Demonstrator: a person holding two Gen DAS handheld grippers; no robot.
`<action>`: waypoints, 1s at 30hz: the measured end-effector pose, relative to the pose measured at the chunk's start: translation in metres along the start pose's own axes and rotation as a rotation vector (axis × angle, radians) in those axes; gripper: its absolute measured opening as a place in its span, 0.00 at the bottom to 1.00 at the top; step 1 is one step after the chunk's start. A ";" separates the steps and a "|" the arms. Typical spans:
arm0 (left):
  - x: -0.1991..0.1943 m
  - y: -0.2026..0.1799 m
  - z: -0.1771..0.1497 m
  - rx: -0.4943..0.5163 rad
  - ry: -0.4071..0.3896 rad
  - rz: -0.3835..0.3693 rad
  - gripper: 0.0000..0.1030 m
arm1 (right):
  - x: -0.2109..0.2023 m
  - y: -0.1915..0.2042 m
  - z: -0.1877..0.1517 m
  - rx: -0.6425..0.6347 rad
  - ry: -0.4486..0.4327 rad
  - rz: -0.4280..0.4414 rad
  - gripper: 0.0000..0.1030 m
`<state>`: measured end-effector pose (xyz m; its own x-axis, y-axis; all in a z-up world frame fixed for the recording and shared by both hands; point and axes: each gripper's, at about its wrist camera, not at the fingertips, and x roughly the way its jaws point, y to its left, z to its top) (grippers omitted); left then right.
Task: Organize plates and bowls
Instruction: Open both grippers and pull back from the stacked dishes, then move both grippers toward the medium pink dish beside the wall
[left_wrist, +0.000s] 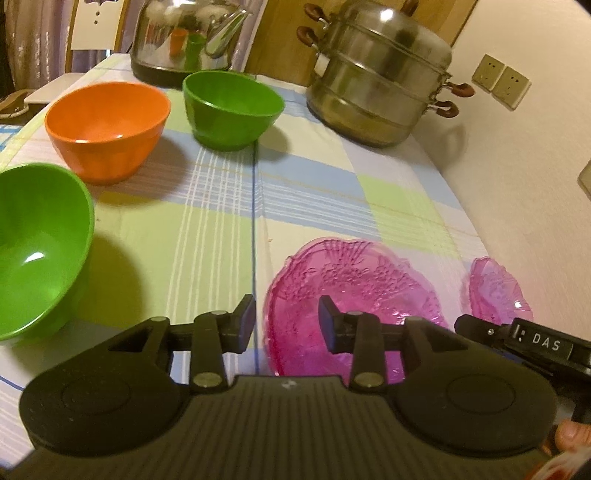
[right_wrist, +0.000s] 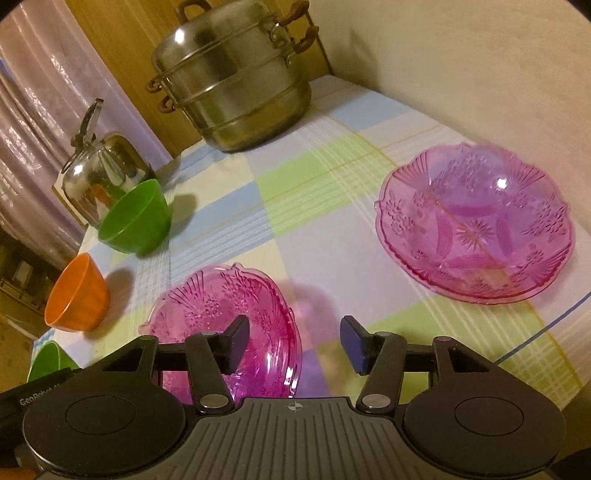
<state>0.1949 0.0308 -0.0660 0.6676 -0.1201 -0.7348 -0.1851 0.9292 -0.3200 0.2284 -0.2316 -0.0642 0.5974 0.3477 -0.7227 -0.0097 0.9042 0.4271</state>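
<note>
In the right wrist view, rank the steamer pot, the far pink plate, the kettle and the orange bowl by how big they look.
1. Steamer pot and far pink plate: they look alike, so no ranking between them.
2. Kettle.
3. Orange bowl.
Nearness to the camera differs, so true sizes stay unsure.

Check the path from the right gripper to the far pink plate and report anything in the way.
Nothing visible blocks it: only bare tablecloth lies between the open right gripper and the far pink plate. The near pink plate sits off left.
</note>
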 end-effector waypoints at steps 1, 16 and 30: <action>-0.002 -0.003 0.001 0.005 -0.001 -0.003 0.35 | -0.004 0.001 0.001 0.002 -0.006 -0.001 0.53; -0.037 -0.081 0.003 0.117 -0.020 -0.100 0.78 | -0.089 -0.011 0.020 -0.023 -0.103 -0.131 0.67; -0.063 -0.147 -0.033 0.222 -0.034 -0.057 0.91 | -0.147 -0.053 0.011 -0.014 -0.121 -0.223 0.72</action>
<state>0.1559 -0.1097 0.0078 0.6971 -0.1662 -0.6974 0.0146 0.9759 -0.2179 0.1498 -0.3336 0.0252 0.6778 0.1081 -0.7272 0.1224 0.9587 0.2566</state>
